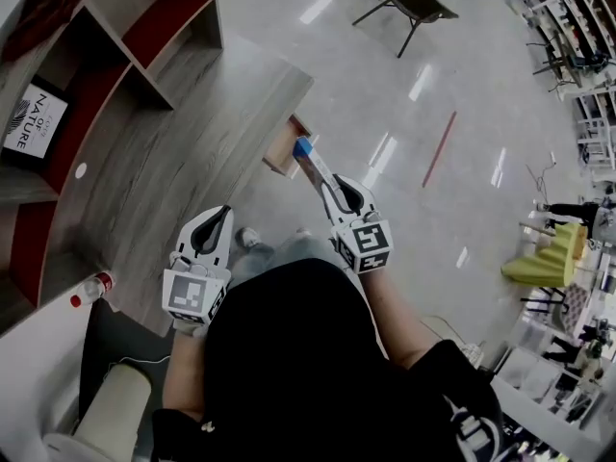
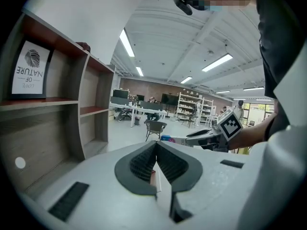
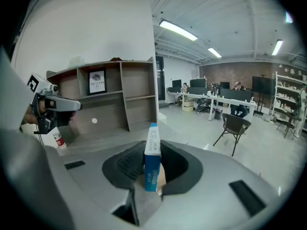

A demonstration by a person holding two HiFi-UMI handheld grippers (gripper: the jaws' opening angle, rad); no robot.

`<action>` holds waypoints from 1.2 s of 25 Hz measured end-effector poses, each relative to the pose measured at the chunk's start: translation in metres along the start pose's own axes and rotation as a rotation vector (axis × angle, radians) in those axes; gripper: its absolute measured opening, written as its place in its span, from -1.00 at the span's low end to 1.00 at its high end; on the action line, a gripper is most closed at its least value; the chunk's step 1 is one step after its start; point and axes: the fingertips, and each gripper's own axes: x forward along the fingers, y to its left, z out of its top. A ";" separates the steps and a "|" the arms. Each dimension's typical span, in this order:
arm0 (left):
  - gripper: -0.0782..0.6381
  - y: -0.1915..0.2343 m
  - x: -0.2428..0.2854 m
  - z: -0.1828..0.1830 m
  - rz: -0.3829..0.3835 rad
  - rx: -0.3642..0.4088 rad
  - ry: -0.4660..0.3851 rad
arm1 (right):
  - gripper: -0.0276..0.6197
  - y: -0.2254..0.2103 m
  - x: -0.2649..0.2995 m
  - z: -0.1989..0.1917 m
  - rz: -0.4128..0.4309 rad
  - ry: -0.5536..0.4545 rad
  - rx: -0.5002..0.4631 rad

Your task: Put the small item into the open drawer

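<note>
While the right gripper [image 3: 152, 174] is clamped on a small blue-and-white box [image 3: 152, 152], which stands upright on its narrow edge between the pads, the left gripper [image 2: 156, 152] has its jaws closed against each other with nothing between them. Head view: the box sits at the centre of the frame, at the tip of the right gripper's jaws. It overlaps the right-hand edge of the open wooden drawer [image 1: 279, 150], which juts out from the cabinet's edge. Whether the box is already inside the drawer or only above its rim cannot be determined from this angle. The left gripper is lower left of centre, apart from the drawer and the box, pointing up the frame beside the grey wood-grain cabinet top [image 1: 164, 162]. A shelf unit [image 1: 115, 46] with red-lined compartments fills the upper left of the frame. A framed print [image 1: 37, 118] reading NATURE stands in one compartment at the left edge. A small bottle with a red cap [image 1: 91, 289] lies at the lower left, near the left gripper. A chair [image 1: 409, 3] stands on the glossy floor [image 1: 385, 94] at the top of the frame.
</note>
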 end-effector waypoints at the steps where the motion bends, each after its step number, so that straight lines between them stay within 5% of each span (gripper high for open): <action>1: -0.78 0.001 0.001 -0.001 0.000 -0.001 0.005 | -0.61 -0.001 0.005 -0.003 -0.001 0.015 0.002; 9: -0.78 0.005 0.013 -0.004 0.053 -0.038 0.046 | -0.61 -0.022 0.045 -0.047 0.018 0.147 -0.009; 30: -0.77 0.000 0.007 -0.038 0.341 -0.136 0.160 | -0.61 -0.055 0.148 -0.151 0.203 0.389 -0.090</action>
